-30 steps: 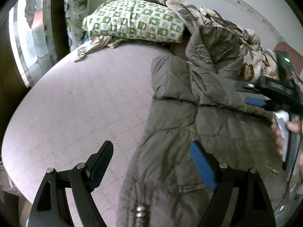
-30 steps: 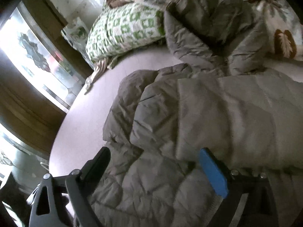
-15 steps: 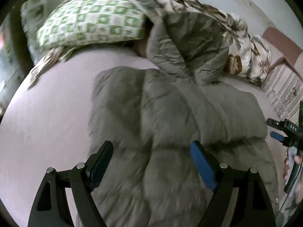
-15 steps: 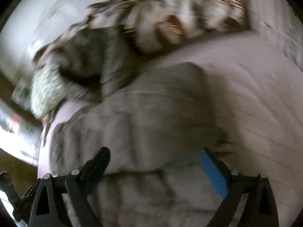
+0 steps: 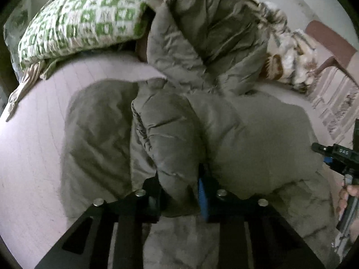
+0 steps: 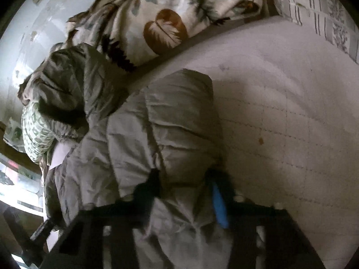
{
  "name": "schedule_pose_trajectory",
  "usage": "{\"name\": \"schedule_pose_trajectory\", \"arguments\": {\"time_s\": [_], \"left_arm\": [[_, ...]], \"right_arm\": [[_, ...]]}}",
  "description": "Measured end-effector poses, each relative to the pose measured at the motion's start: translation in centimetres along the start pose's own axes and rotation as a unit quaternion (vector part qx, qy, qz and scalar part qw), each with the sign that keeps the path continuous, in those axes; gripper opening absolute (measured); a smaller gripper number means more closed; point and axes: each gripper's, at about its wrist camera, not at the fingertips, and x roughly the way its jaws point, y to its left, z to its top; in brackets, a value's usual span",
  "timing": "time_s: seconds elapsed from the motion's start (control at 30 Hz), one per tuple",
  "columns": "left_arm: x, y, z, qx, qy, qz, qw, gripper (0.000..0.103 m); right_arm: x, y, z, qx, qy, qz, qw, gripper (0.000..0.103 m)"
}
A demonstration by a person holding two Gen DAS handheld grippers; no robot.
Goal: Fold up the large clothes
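The coat (image 5: pixel 170 134), a grey-green padded one, lies spread along the bed (image 5: pixel 33 157), hood (image 5: pixel 208 44) at the far end against the pillow (image 5: pixel 78 20) and blanket (image 5: pixel 282 51). Both sides seem already turned in toward the middle, so the body reads as a narrowed, lumpy strip rather than an open garment. That looks like the first stage done. What is left, by my reading, is the lengthwise fold: bringing the near hem up over the body, and dealing with the hood, which stands loose and unfolded.

The left gripper (image 5: pixel 179 190) has its fingers closed on a thick ridge of coat near the hem. The right gripper (image 6: pixel 186 192) likewise pinches a bunched wad of the near right part, with quilted fabric puffing out between its fingers. In the left view the right gripper also shows at the right edge, held in a hand (image 5: pixel 345 197).

The bed is covered in a pale pinkish quilted sheet with stitched squares, bare to the right of the coat. A green-checked pillow sits far left, a leaf-patterned blanket far right along a pale wall (image 6: pixel 33 33). A window (image 6: pixel 13 179) glows at the left.
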Motion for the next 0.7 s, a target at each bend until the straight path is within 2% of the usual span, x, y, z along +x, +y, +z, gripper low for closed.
{"name": "schedule_pose_trajectory", "arguments": {"time_s": [0.13, 0.2, 0.23, 0.33, 0.4, 0.47, 0.5, 0.57, 0.67, 0.7], "left_arm": [[-4.3, 1.1, -0.5, 0.027, -0.043, -0.005, 0.9987, 0.026], [-4.8, 2.0, -1.1, 0.032, -0.038, -0.001, 0.9987, 0.026], [-4.1, 2.6, -1.7, 0.034, -0.025, 0.015, 0.9990, 0.027], [0.2, 4.5, -3.2, 0.007, 0.037, 0.022, 0.9991, 0.037], [1.4, 5.2, -4.1, -0.007, 0.028, 0.013, 0.9995, 0.044], [1.1, 4.9, -4.3, -0.001, 0.009, 0.017, 0.9998, 0.051], [1.0, 4.8, -4.3, 0.003, 0.011, 0.019, 0.9997, 0.060], [0.6, 4.6, -3.9, 0.013, 0.032, 0.012, 0.9993, 0.070], [-1.1, 4.9, -3.3, 0.010, 0.034, 0.013, 0.9993, 0.073], [-1.8, 4.9, -3.5, 0.010, 0.024, 0.020, 0.9995, 0.076]], "right_arm": [[-3.0, 0.4, -1.1, -0.013, -0.016, 0.052, 0.998, 0.039], [-3.7, 0.8, -1.9, -0.021, -0.015, 0.061, 0.998, 0.037], [-3.8, 1.0, -2.2, -0.028, -0.013, 0.055, 0.998, 0.036], [-1.6, 0.6, -3.4, -0.034, 0.015, 0.027, 0.999, 0.036], [0.8, -0.1, -4.2, -0.031, 0.039, 0.007, 0.999, 0.035], [1.7, -0.1, -4.5, -0.045, 0.038, 0.000, 0.998, 0.036], [1.7, 0.1, -4.5, -0.054, 0.035, -0.004, 0.998, 0.037], [1.5, 0.4, -4.2, -0.059, 0.042, -0.007, 0.997, 0.038], [-0.1, 1.0, -3.4, -0.068, 0.030, -0.012, 0.997, 0.086], [-1.0, 1.3, -3.2, -0.076, 0.017, -0.014, 0.997, 0.087]]}}
